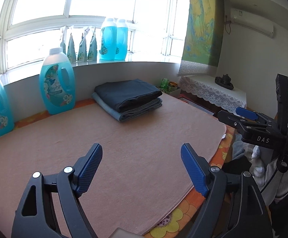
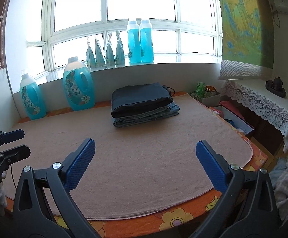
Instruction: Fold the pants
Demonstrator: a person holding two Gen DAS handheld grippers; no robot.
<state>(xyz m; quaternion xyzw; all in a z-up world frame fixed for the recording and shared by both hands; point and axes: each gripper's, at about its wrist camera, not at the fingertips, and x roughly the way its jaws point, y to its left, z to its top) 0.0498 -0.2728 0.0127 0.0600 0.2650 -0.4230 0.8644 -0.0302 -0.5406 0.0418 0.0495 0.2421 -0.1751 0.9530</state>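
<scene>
At the far edge of the bench, dark pants lie folded atop folded jeans, whose lower layers stay hidden. Both the left gripper and right gripper hover with fingers spread wide, holding nothing.

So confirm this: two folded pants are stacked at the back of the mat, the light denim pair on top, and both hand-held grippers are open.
Not quite. The dark pair is on top and the light denim pair underneath, as the right wrist view shows. The stack sits at the back of the mat, and both hand-held grippers are open.
</scene>
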